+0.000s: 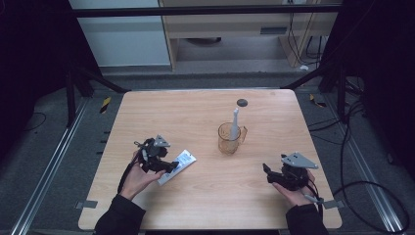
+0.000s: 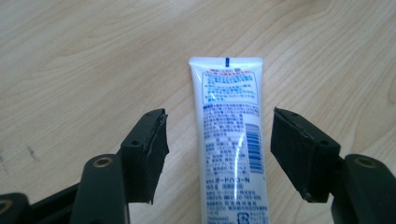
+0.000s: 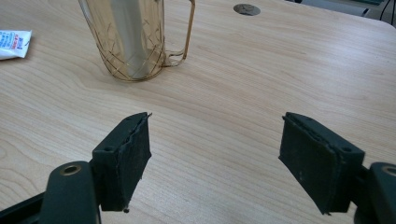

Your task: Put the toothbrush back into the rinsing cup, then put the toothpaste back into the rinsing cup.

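Observation:
A white toothpaste tube [image 1: 182,161] [image 2: 229,135] with blue print lies flat on the wooden table at the left. My left gripper [image 1: 170,166] [image 2: 218,149] is open around the tube's lower part, with a pad on each side and a gap to both. A clear amber cup [image 1: 228,139] [image 3: 130,46] with a handle stands upright mid-table and holds a white toothbrush [image 1: 235,122] [image 3: 127,32]. My right gripper [image 1: 268,172] [image 3: 215,158] is open near the front right, with nothing between its pads, and points toward the cup.
A dark round grommet [image 1: 242,102] [image 3: 246,9] sits in the tabletop [image 1: 205,196] near the far edge. Black frame bars and cables run around the table on the floor. Bare wood lies between the two hands.

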`<state>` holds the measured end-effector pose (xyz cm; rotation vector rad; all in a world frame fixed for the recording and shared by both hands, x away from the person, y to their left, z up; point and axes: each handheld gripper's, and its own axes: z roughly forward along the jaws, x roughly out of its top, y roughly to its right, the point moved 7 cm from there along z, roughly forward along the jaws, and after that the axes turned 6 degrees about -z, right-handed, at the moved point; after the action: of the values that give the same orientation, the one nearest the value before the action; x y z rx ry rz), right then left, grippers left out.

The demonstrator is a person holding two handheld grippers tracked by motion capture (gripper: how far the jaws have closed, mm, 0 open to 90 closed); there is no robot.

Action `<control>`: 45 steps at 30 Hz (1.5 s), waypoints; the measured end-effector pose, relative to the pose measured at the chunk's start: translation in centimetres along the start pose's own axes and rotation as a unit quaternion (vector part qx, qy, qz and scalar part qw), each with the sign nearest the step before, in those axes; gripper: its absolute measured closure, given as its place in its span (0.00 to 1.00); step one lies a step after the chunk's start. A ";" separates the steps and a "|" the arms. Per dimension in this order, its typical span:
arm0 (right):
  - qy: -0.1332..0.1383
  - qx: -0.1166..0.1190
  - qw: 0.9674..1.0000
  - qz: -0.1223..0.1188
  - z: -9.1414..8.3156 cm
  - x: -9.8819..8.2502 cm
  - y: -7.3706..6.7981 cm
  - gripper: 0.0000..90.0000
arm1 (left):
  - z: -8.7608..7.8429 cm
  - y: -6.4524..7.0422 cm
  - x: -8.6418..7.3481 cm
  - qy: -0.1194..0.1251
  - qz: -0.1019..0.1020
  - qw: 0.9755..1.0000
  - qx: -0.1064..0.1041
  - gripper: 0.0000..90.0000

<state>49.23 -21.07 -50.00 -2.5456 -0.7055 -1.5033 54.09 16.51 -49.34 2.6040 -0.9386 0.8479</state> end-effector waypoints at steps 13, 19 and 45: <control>-0.004 -0.002 1.000 0.001 0.0 0.0 0.4 0.26 | 2.0 0.5 1.4 -0.036 0.022 0.999 -0.008 0.40; -0.008 -0.003 1.000 0.003 0.0 -0.1 0.5 0.26 | 2.4 0.5 1.2 -0.050 0.026 0.998 -0.006 0.40; -0.020 0.003 1.000 -0.009 0.1 -0.3 0.0 0.26 | 4.4 0.7 -0.4 -0.114 0.032 0.993 -0.012 0.42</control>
<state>49.19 -21.16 -50.27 -2.5782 -0.7387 -1.4561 55.31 14.36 -53.10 2.7030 -1.0903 0.5573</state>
